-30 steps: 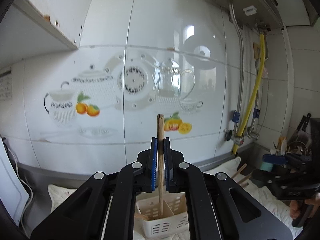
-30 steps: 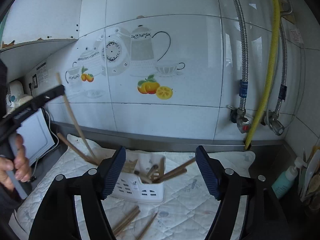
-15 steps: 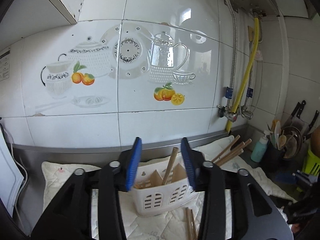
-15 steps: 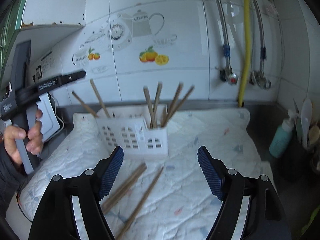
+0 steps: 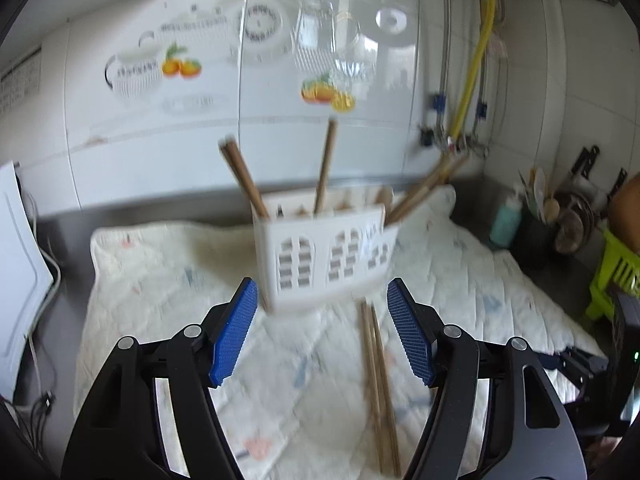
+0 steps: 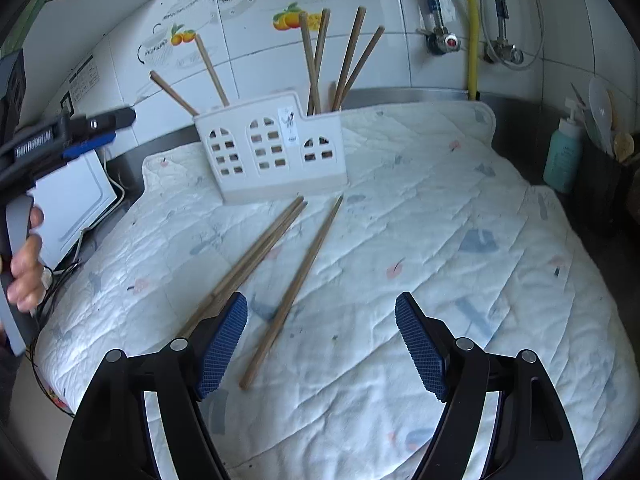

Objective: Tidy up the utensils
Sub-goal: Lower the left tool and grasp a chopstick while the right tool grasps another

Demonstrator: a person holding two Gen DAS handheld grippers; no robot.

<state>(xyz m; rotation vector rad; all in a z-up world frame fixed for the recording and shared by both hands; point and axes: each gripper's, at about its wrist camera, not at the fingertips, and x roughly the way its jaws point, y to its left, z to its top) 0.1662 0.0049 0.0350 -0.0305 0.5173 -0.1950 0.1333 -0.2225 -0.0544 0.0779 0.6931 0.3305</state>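
Observation:
A white slotted utensil holder (image 6: 272, 152) stands on a quilted white cloth (image 6: 440, 240) near the wall, with several wooden chopsticks (image 6: 348, 56) upright in it. It also shows in the left wrist view (image 5: 324, 256). Loose chopsticks (image 6: 296, 280) lie on the cloth in front of it, also seen in the left wrist view (image 5: 380, 384). My right gripper (image 6: 320, 344) is open and empty above the loose chopsticks. My left gripper (image 5: 320, 332) is open and empty just in front of the holder; it appears at far left of the right wrist view (image 6: 80, 128).
A teal bottle (image 6: 562, 156) and a dark pot of kitchen tools (image 6: 608, 136) stand at the right. A white appliance (image 6: 68, 200) with cables sits at the left. Pipes and a yellow hose (image 6: 472, 28) run down the tiled wall. A green rack (image 5: 616, 276) is at far right.
My left gripper let go of a chopstick into the holder, opened wide and dropped lower. My right gripper tilted down towards the loose chopsticks on the cloth.

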